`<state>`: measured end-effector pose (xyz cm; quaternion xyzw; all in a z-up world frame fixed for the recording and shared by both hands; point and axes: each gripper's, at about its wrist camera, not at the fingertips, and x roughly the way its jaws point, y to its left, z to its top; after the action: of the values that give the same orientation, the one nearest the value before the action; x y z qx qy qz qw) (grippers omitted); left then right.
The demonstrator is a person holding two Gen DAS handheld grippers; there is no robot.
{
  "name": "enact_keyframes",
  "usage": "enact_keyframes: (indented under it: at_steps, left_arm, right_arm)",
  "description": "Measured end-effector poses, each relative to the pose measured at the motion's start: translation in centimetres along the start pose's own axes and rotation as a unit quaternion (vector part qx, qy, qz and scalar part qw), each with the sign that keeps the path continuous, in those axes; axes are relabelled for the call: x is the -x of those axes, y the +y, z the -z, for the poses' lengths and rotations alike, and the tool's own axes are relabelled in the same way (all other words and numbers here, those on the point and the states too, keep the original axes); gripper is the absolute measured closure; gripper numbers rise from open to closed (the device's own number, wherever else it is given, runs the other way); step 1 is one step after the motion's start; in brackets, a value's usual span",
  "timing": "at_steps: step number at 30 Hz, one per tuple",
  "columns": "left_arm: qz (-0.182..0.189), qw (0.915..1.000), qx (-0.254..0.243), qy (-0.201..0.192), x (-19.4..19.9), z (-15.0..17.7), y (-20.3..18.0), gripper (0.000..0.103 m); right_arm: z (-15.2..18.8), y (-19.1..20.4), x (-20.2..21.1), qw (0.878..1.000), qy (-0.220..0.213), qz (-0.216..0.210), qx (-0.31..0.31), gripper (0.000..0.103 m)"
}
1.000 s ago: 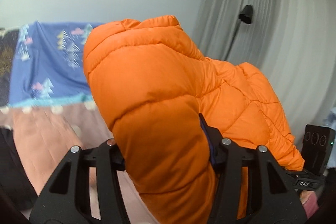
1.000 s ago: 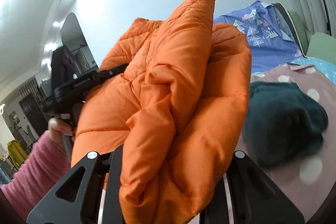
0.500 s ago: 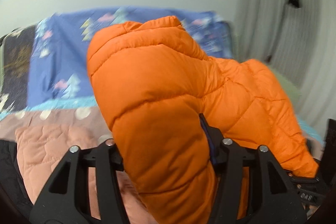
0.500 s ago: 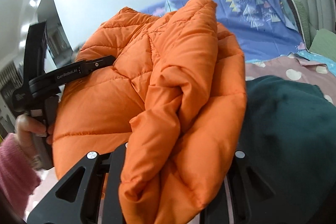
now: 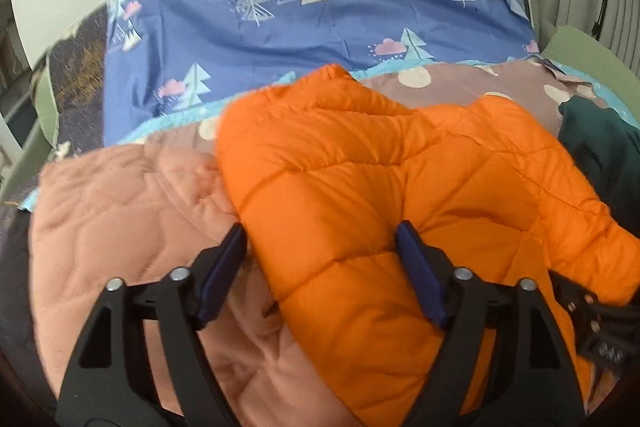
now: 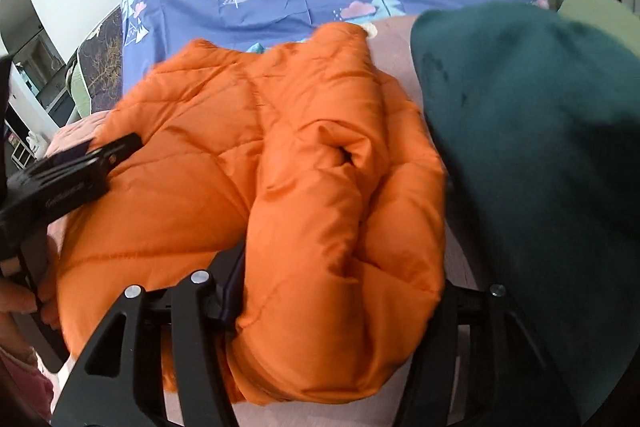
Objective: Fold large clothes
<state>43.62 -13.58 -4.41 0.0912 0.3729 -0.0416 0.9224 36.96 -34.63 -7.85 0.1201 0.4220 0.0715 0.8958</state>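
Left wrist view: the left gripper point(image 5: 320, 259), jaws spread, straddles a puffy orange jacket point(image 5: 380, 187) lying on a pink quilt point(image 5: 120, 207) (bed-top). The right gripper point(image 6: 340, 291) also stands spread around the jacket, beside a dark green garment point(image 6: 540, 147).

Right gripper point(image 6: 340, 263): the far fingertip is buried under the orange jacket point(image 6: 312, 167), so its closure cannot be confirmed. Dark green garment point(image 6: 540, 147) right of it runs off frame. Left gripper point(image 5: 320, 267): jacket's near hem cut off below.
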Motion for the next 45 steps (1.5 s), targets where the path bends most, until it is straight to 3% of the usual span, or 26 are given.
enact_keyframes:
  at_steps: [2, 5, 6, 7, 11, 13, 14, 15, 17, 19, 22, 24, 26, 29, 31, 34, 36, 40, 43, 45]
  left_arm:
    - [0.002, 0.9999, -0.01, -0.012, 1.5, 0.4, -0.2, 0.019]
    - [0.009, 0.9997, -0.006, -0.023, 3.9, 0.8, 0.0, 0.017]
    - [0.017, 0.9996, -0.001, -0.024, 4.5, 1.1, 0.1, 0.017]
    - [0.023, 0.9994, 0.003, -0.025, 5.1, 1.4, 0.3, 0.017]
    - [0.078, 0.9958, 0.005, -0.048, 8.4, 3.5, 0.0, 0.017]
    - [0.104, 0.9926, -0.026, -0.056, 9.6, 5.2, -1.2, 0.016]
    - [0.099, 0.9927, -0.042, -0.055, 9.4, 5.8, -2.0, 0.016]
    - [0.087, 0.9934, -0.059, -0.046, 8.7, 6.5, -2.9, 0.016]
    - [0.079, 0.9944, -0.067, -0.018, 6.9, 7.5, -4.1, 0.016]
    - [0.073, 0.9957, -0.055, -0.014, 5.3, 8.4, -4.8, 0.014]
    - [0.053, 0.997, -0.048, -0.029, 4.1, 8.5, -5.3, 0.012]
    - [0.04, 0.9979, -0.042, -0.029, 3.4, 8.2, -5.5, 0.011]
    - [0.036, 0.9983, -0.038, -0.027, 3.3, 7.9, -5.5, 0.011]
    - [0.056, 0.9974, -0.031, -0.033, 4.3, 8.1, -4.6, 0.011]
    - [0.067, 0.9968, -0.017, -0.04, 5.7, 8.5, -3.7, 0.012]
    - [0.082, 0.9952, 0.007, -0.053, 8.7, 9.3, -2.7, 0.011]
    - [0.076, 0.9945, 0.0, -0.072, 11.1, 10.1, -2.5, 0.006]
    - [0.049, 0.9926, -0.027, -0.108, 16.7, 12.7, -2.8, 0.002]
    - [0.049, 0.9926, -0.017, -0.109, 19.8, 14.1, -2.4, 0.002]
    - [0.048, 0.9932, -0.005, -0.106, 22.2, 15.1, -2.1, 0.002]
  right_arm:
    - [2.6, 1.5, 2.8, 1.0, -0.009, -0.01, -0.001, 0.045]
    - [3.9, 1.7, 5.1, 0.999, -0.018, -0.027, -0.016, 0.041]
    - [4.3, 1.7, 5.8, 0.999, -0.02, -0.028, -0.019, 0.029]
    - [4.7, 1.7, 6.6, 0.999, -0.028, -0.019, -0.02, 0.025]
    - [5.5, 1.3, 9.2, 0.998, -0.054, -0.007, -0.017, 0.023]
    - [6.0, 0.9, 10.1, 0.998, -0.058, -0.012, -0.031, 0.024]
    - [6.2, 0.8, 10.0, 0.998, -0.054, -0.017, -0.04, 0.036]
    - [6.3, 0.9, 9.3, 0.998, -0.04, -0.013, -0.043, 0.061]
    - [6.7, 0.5, 7.4, 0.998, -0.007, 0.001, -0.056, 0.078]
    - [6.9, -0.2, 5.6, 0.997, -0.005, 0.007, -0.074, 0.082]
    - [5.9, 0.8, 3.2, 0.998, -0.015, 0.056, -0.023, 0.083]
    - [5.0, 1.1, 2.3, 0.998, -0.016, 0.066, -0.014, 0.083]
    - [5.0, 0.8, 3.1, 0.998, -0.017, 0.063, -0.019, 0.075]
    - [6.4, 0.9, 6.4, 0.995, -0.056, 0.08, 0.008, 0.041]
    - [7.7, 1.2, 8.7, 0.99, -0.082, 0.107, 0.029, 0.04]
    - [9.4, 1.8, 11.6, 0.987, -0.088, 0.131, 0.039, 0.038]
    - [10.7, 2.1, 13.8, 0.987, -0.087, 0.132, 0.034, 0.029]
    - [12.1, 4.1, 17.3, 0.985, -0.104, 0.134, 0.033, 0.027]
    - [13.5, 5.3, 20.0, 0.984, -0.115, 0.134, 0.038, 0.025]
    - [14.5, 6.1, 21.7, 0.982, -0.12, 0.138, 0.042, 0.014]
